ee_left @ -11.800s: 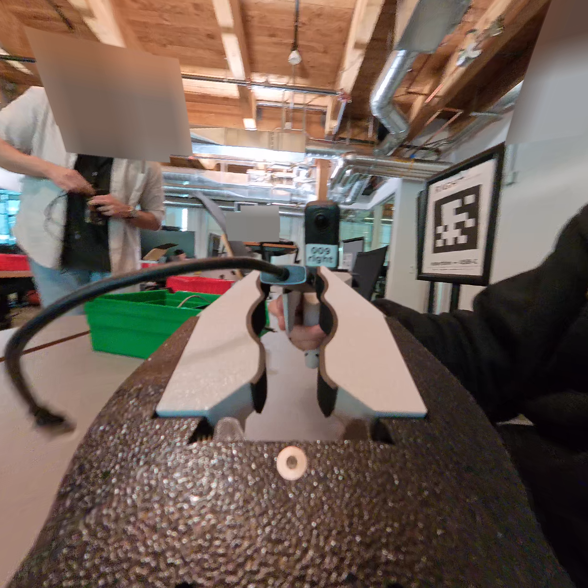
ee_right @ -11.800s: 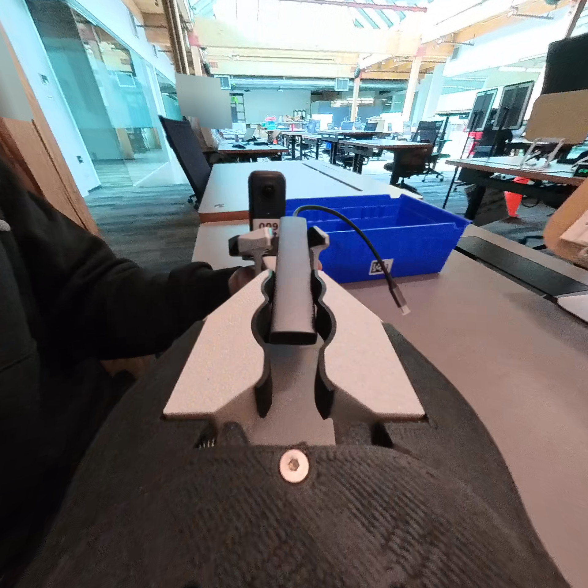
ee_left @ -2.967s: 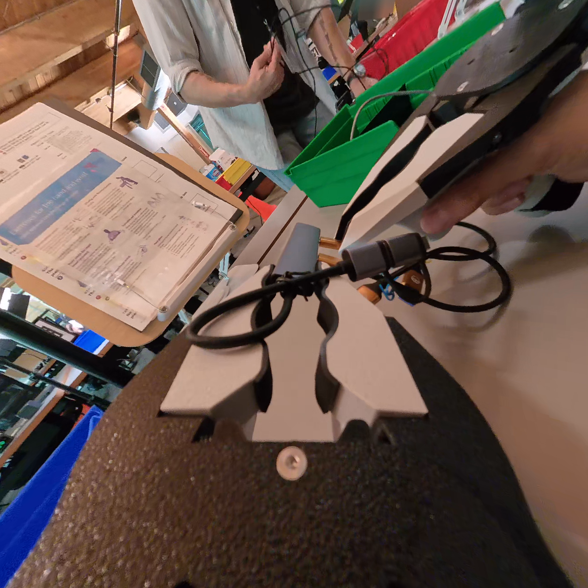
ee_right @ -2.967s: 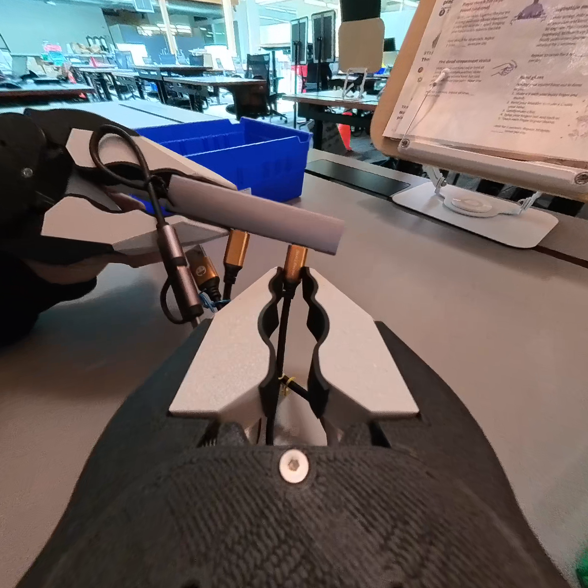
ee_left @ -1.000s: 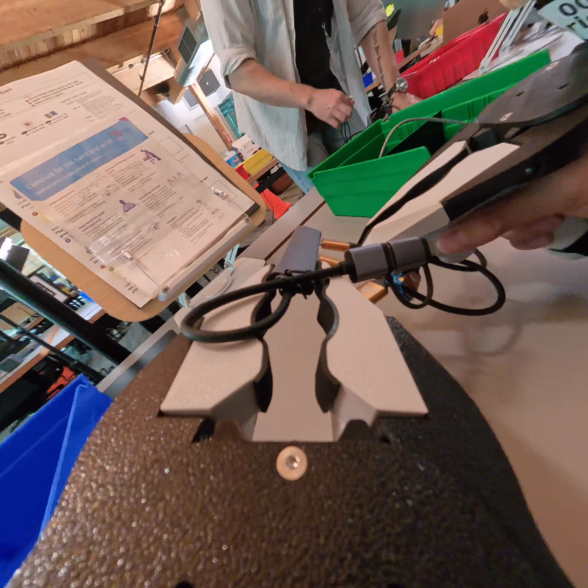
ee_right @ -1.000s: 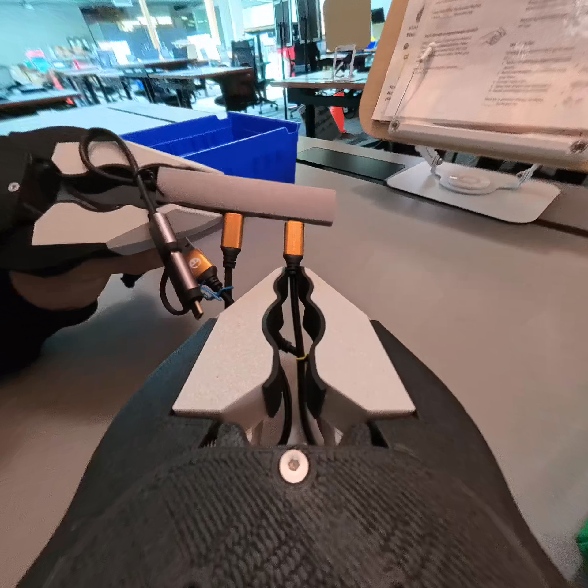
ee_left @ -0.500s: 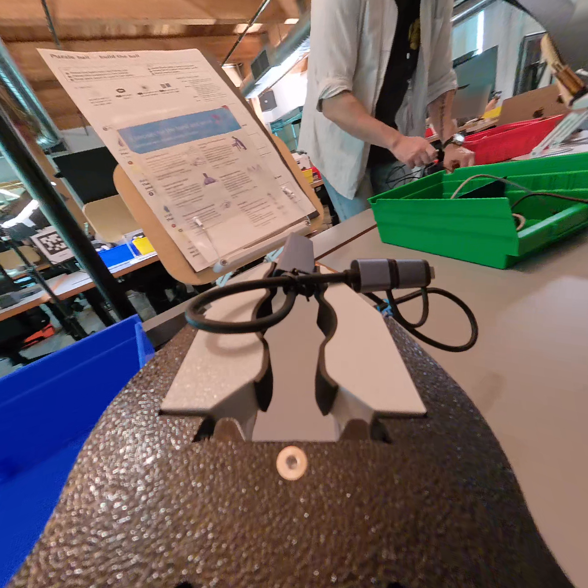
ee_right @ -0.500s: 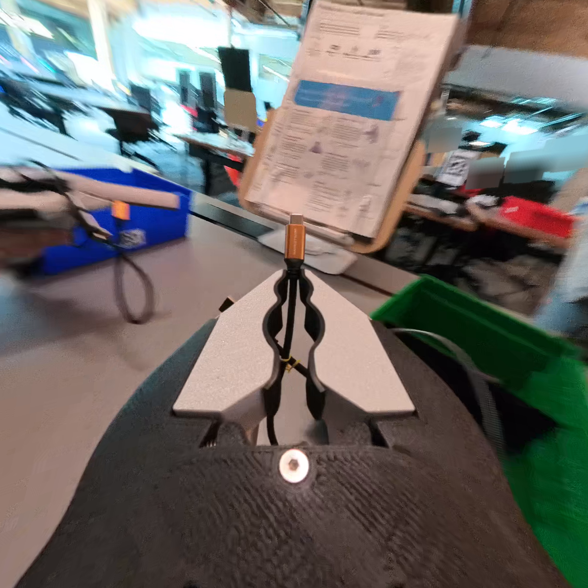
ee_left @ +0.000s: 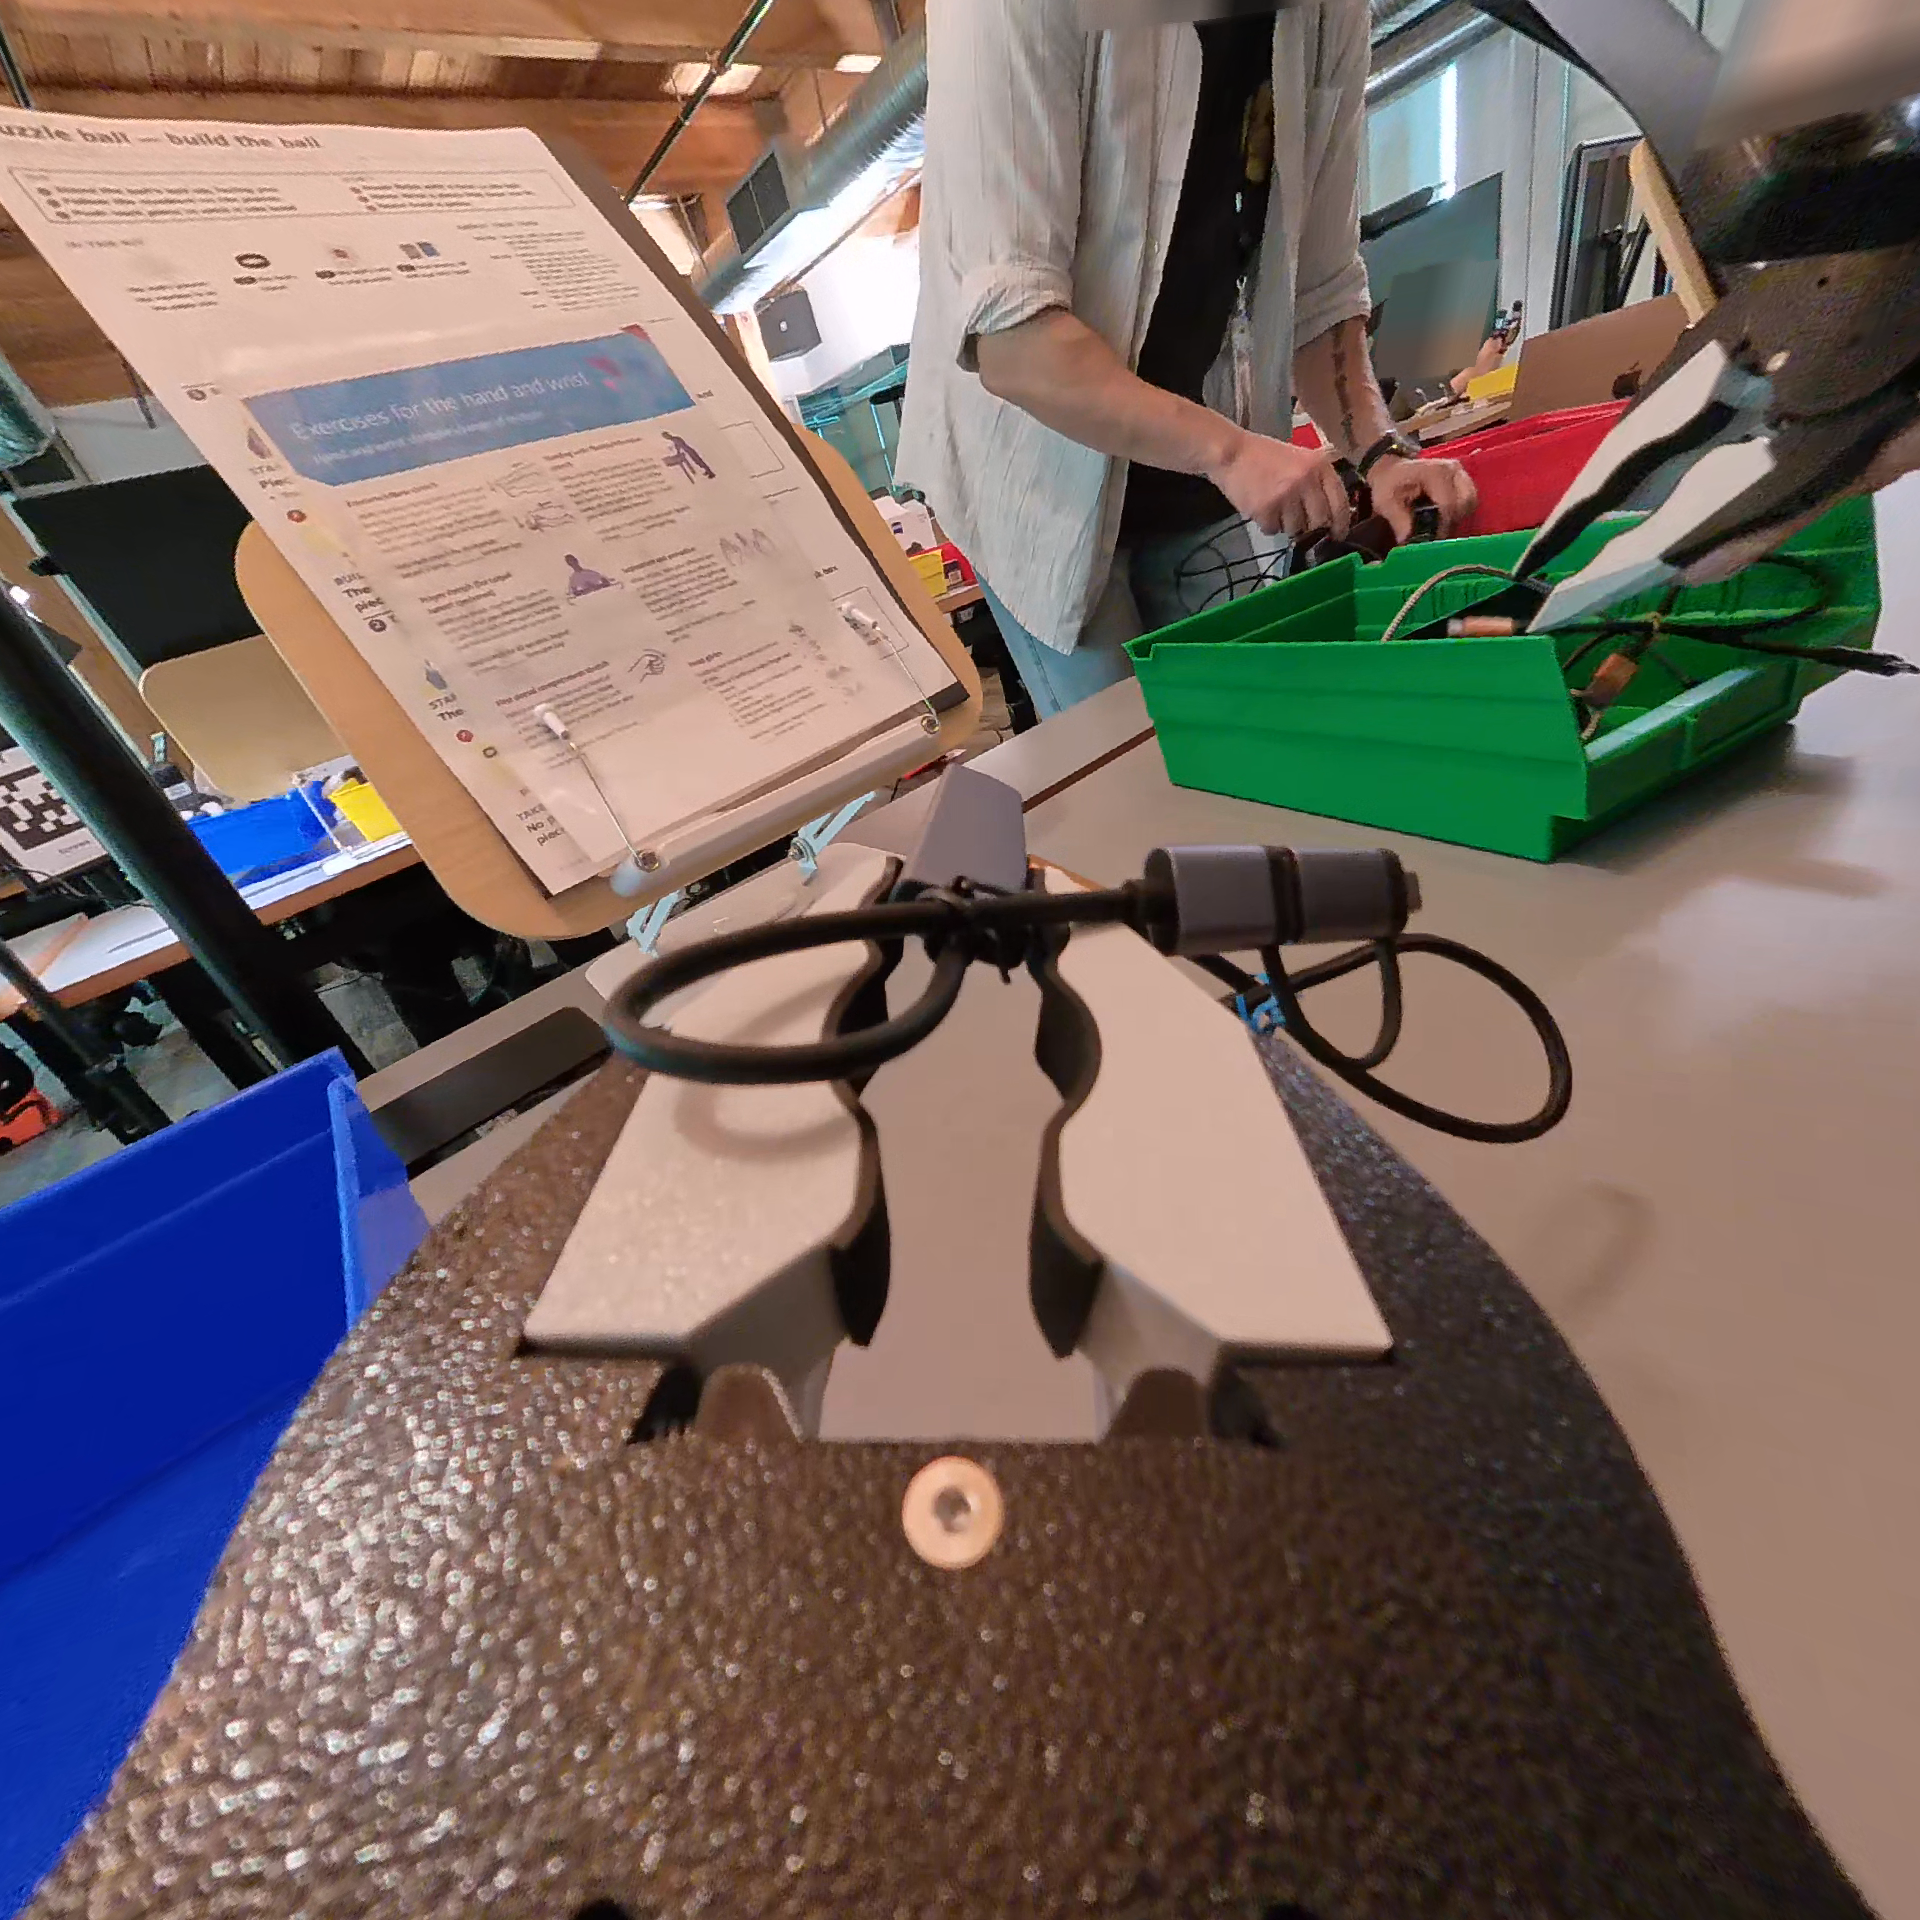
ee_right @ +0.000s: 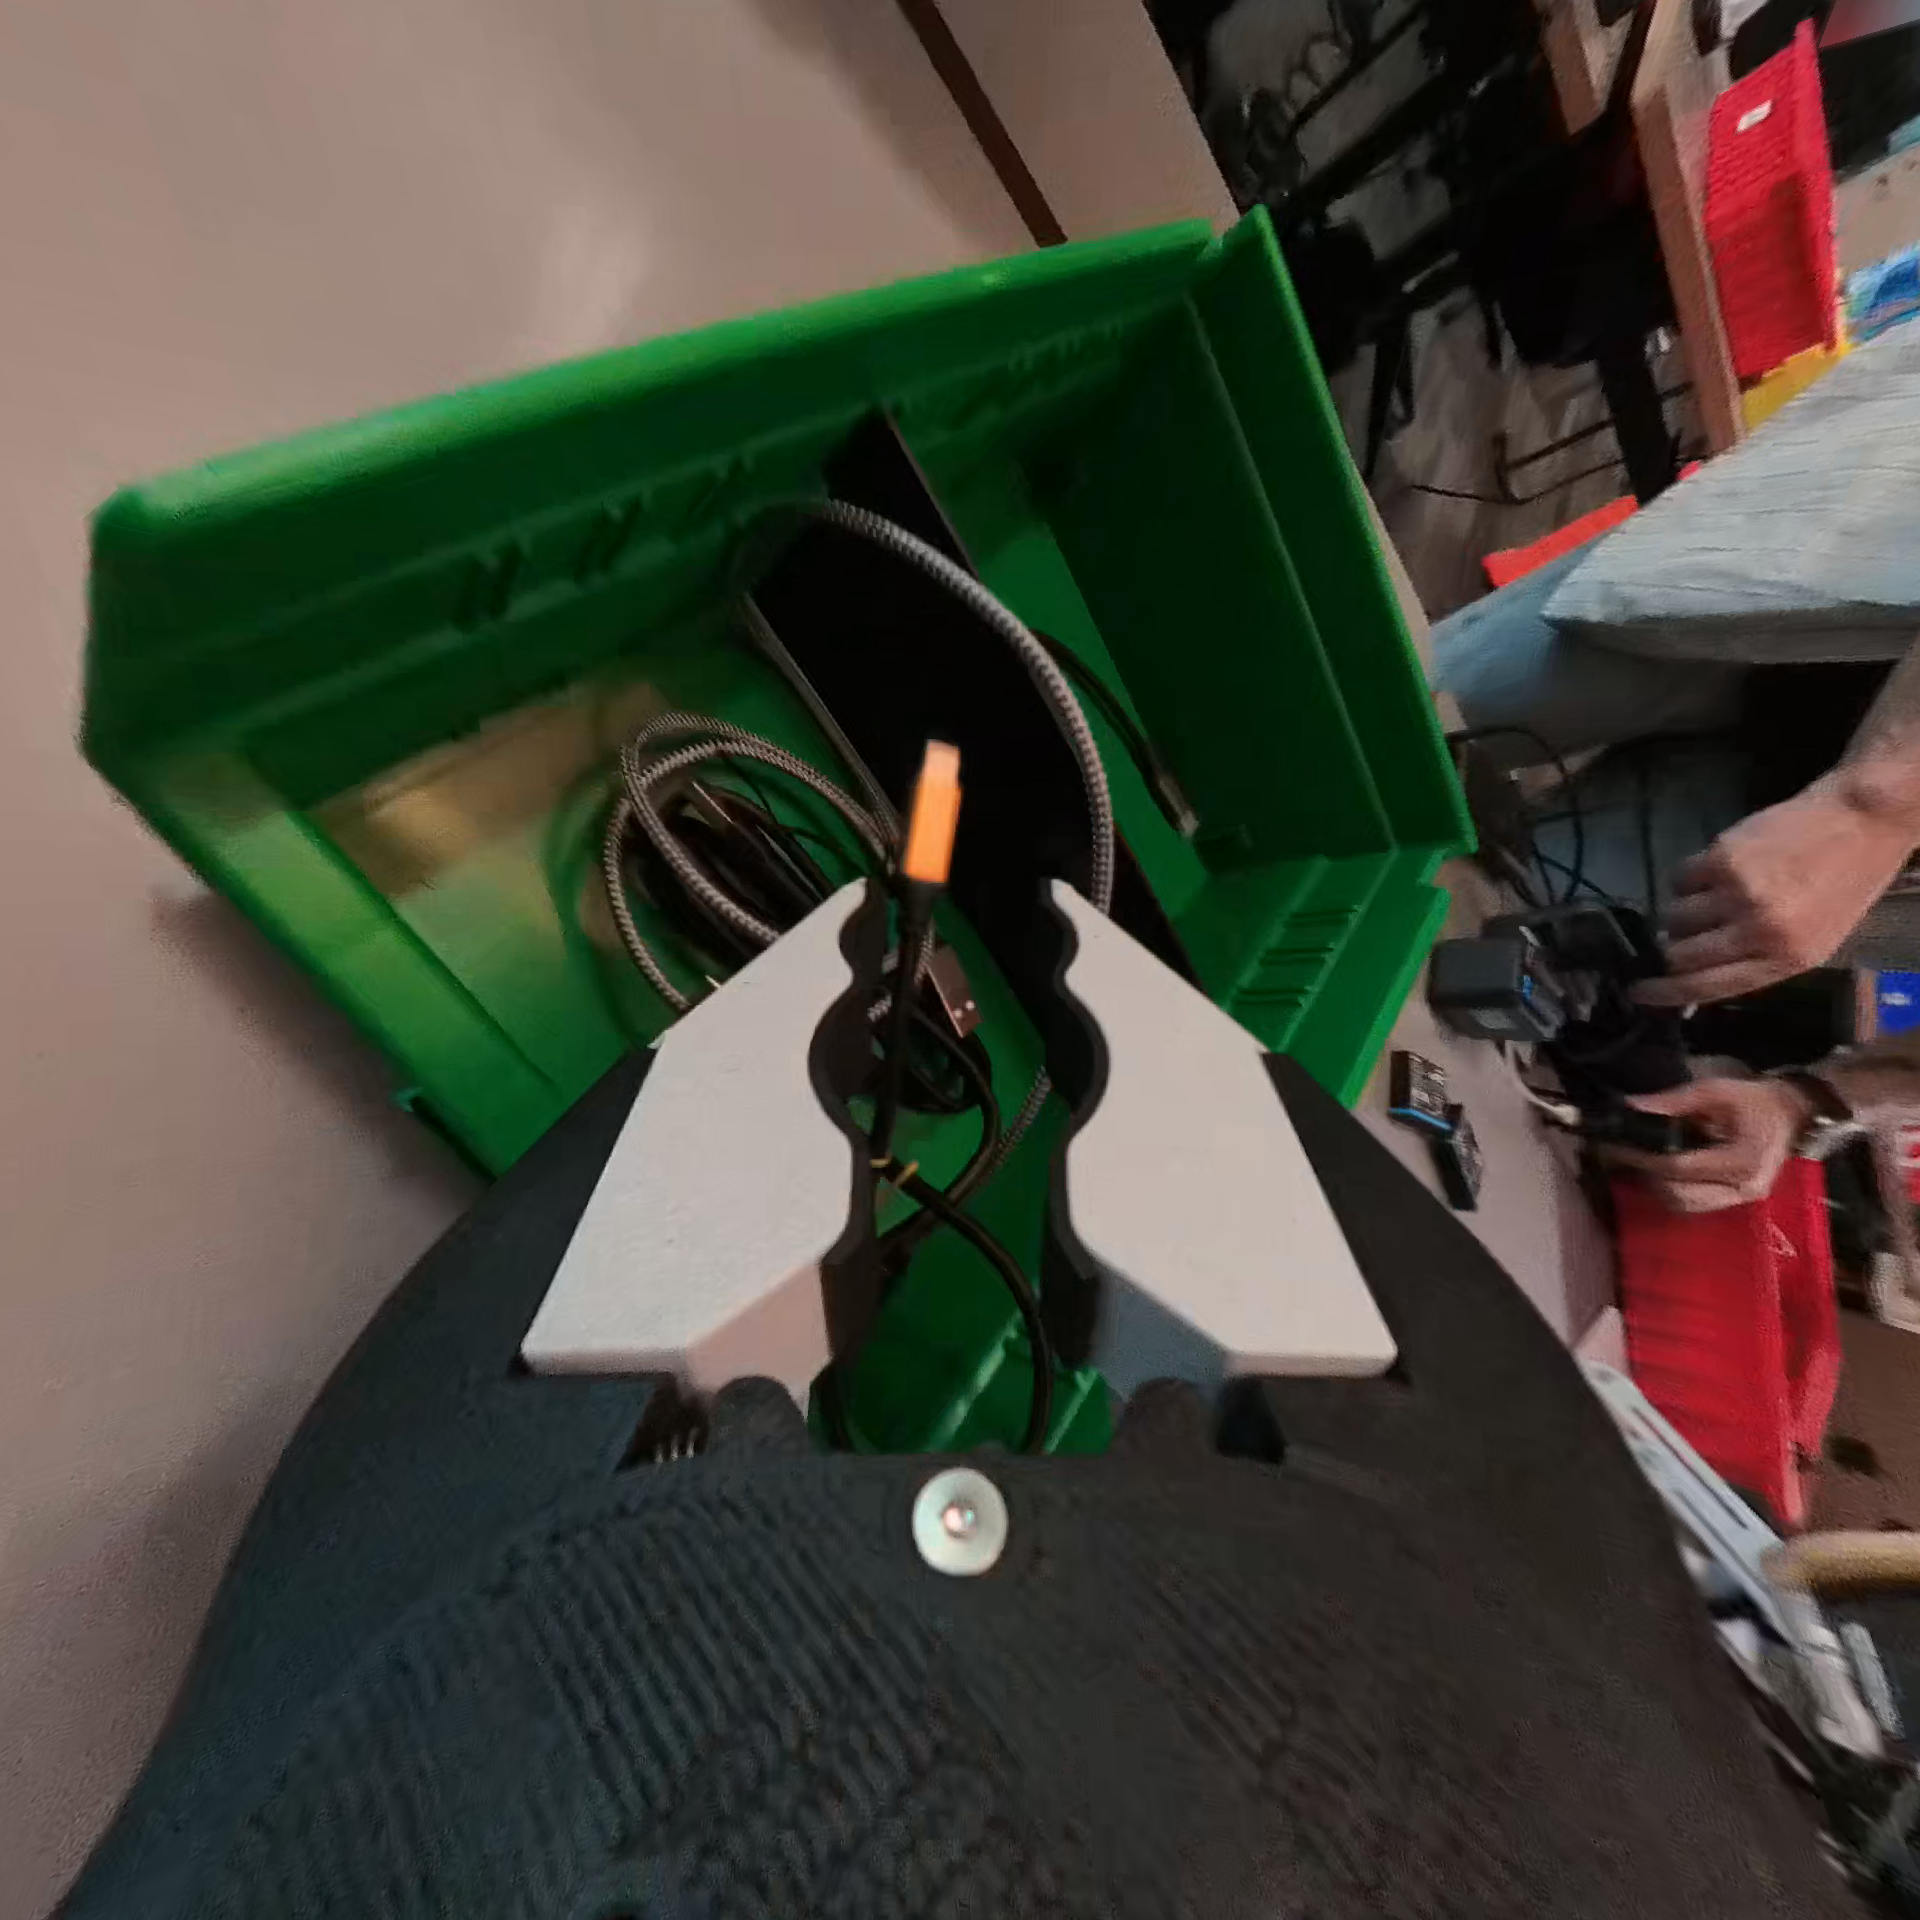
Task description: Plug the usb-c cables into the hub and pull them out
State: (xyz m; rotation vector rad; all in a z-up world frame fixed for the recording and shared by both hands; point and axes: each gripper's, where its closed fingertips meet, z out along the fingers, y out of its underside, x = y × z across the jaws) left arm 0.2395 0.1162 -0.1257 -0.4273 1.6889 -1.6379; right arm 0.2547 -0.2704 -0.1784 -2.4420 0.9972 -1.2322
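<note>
My left gripper (ee_left: 966,920) is shut on the grey hub (ee_left: 971,826), which sticks out forward past the fingertips. The hub's own black lead loops over my left finger and ends in a grey connector (ee_left: 1278,899). A second black cable (ee_left: 1455,1049) hangs in a loop to the right of the hub. My right gripper (ee_right: 954,894) is open and points down into the green bin (ee_right: 623,436). The black cable with the orange plug (ee_right: 930,821) stands loose between its fingers, leaning on the left one. The right gripper (ee_left: 1558,592) also shows in the left wrist view over the green bin (ee_left: 1351,717).
Braided and black cables (ee_right: 727,831) lie coiled in the green bin. A blue bin (ee_left: 156,1299) is close on the left. A document stand (ee_left: 468,468) stands behind the hub. A person (ee_left: 1091,312) handles gear beside a red bin (ee_left: 1517,457) beyond the table. The grippers' ends are close to 40 cm from one another.
My right gripper has swung over the green bin, tipped downward and opened, so the orange-plug cable is no longer clamped. My left gripper still holds the hub in about the same place.
</note>
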